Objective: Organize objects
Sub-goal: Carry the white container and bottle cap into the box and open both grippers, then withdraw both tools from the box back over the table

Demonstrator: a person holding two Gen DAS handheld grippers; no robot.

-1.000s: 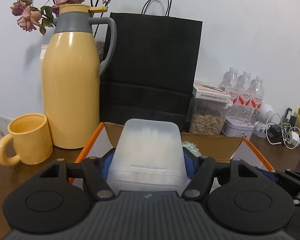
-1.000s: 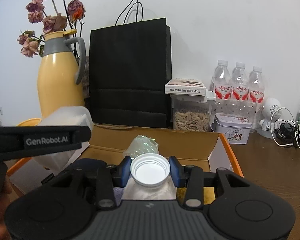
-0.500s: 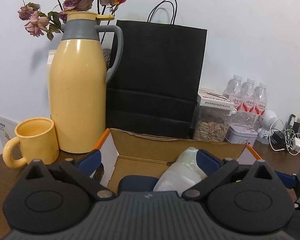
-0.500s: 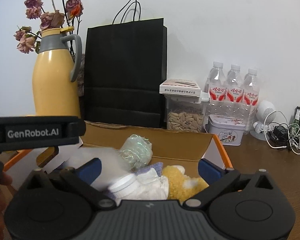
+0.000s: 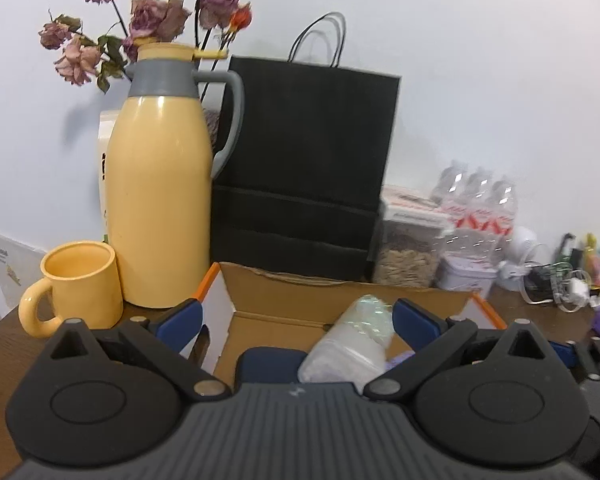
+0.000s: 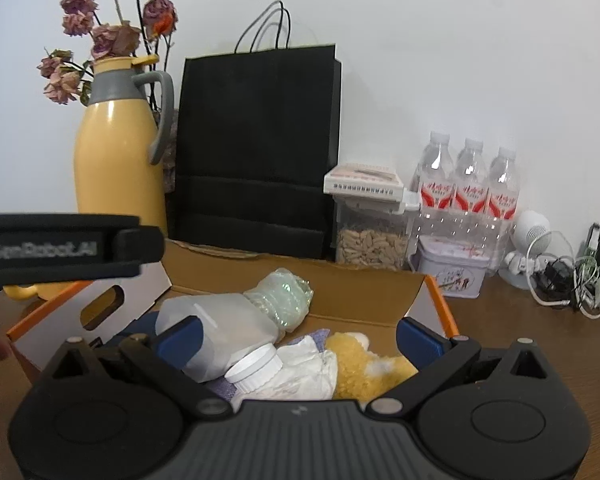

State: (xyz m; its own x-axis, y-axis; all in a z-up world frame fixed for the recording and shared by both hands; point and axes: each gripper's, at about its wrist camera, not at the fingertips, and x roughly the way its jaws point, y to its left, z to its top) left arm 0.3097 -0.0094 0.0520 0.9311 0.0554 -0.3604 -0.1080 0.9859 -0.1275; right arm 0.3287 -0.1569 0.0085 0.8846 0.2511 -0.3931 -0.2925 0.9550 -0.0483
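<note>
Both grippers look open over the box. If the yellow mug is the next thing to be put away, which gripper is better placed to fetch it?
Probably the left gripper. In its view the yellow mug stands just beyond its left finger, beside the cardboard box. In the right gripper view, the mug is almost hidden behind the left device.

My way into the cardboard box (image 6: 380,300) from above is open; thermos (image 5: 160,200) and black bag (image 6: 256,152) wall the desk's rear edge.
</note>
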